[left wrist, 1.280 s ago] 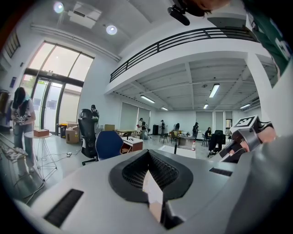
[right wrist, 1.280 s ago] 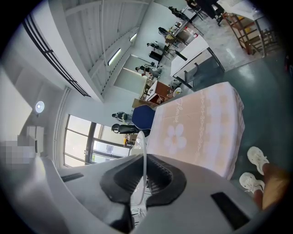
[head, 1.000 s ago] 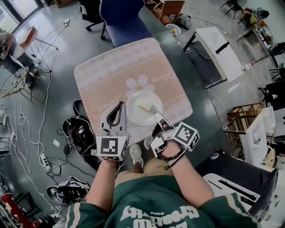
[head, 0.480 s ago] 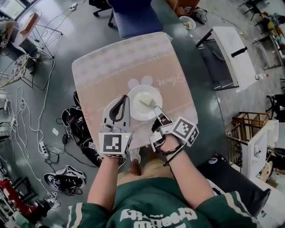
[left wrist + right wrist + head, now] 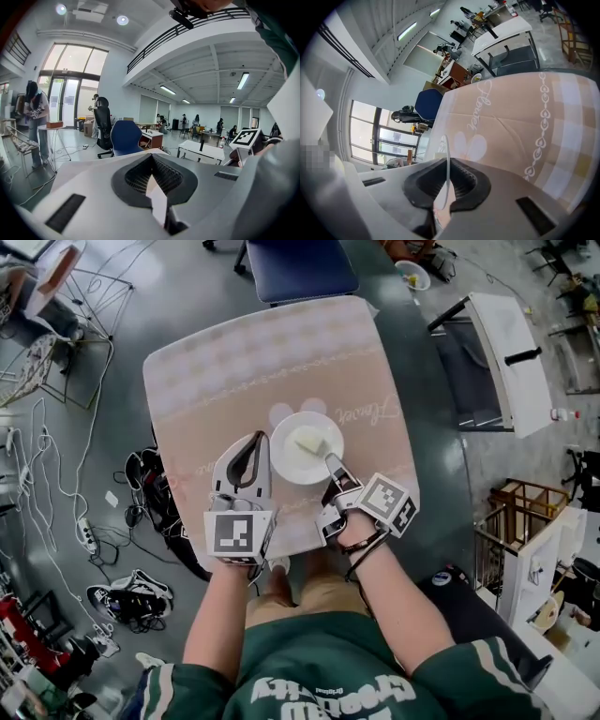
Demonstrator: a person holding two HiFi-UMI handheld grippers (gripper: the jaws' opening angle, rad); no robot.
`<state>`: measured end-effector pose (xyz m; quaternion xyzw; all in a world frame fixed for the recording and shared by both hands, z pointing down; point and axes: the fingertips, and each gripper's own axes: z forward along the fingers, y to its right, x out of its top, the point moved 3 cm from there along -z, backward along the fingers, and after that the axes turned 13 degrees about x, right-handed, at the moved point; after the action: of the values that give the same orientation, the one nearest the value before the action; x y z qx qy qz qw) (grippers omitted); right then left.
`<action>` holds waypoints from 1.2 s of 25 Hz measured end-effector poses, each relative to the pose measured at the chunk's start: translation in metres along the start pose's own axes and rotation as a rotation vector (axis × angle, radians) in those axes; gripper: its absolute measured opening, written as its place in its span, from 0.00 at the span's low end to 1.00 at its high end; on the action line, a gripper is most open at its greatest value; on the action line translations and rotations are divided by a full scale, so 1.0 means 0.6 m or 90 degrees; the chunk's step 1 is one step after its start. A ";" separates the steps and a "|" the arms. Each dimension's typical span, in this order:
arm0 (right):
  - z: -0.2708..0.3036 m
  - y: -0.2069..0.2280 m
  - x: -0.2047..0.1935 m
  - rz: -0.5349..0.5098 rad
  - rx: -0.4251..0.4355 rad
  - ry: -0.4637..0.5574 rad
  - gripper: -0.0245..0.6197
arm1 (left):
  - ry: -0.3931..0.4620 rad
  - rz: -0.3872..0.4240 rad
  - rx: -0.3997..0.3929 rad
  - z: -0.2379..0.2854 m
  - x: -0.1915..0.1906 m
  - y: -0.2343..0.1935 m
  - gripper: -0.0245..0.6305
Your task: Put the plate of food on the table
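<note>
A: What is biggest here?
B: The pink worktop (image 5: 216,362). The white plate (image 5: 281,432) is over its near half; whether it rests there, I cannot tell.
A: And the tongs?
B: The right tongs (image 5: 330,463) pinch the plate's near rim. The left tongs (image 5: 255,439), just beside the plate's left edge, are closed on nothing. A pale piece of food (image 5: 308,442) lies on the plate

The pale food (image 5: 309,443) on the plate (image 5: 286,457) is too small to identify; the right gripper (image 5: 331,463) covers the plate's near rim.
</note>
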<state>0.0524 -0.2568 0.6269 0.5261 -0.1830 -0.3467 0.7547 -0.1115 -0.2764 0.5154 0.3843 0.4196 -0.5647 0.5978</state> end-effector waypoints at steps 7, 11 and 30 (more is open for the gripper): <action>0.032 0.025 0.005 -0.007 -0.020 -0.021 0.07 | -0.006 0.000 0.004 0.027 -0.014 -0.006 0.05; 0.042 0.038 0.003 -0.005 -0.034 -0.025 0.07 | -0.019 -0.007 0.009 0.033 -0.023 -0.009 0.05; 0.066 0.094 -0.007 -0.013 -0.113 -0.013 0.10 | -0.046 -0.021 0.013 0.054 -0.045 -0.030 0.05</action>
<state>0.0430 -0.2686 0.6942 0.4555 -0.1537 -0.3747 0.7928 -0.1275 -0.2983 0.5523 0.3628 0.3981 -0.5922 0.5994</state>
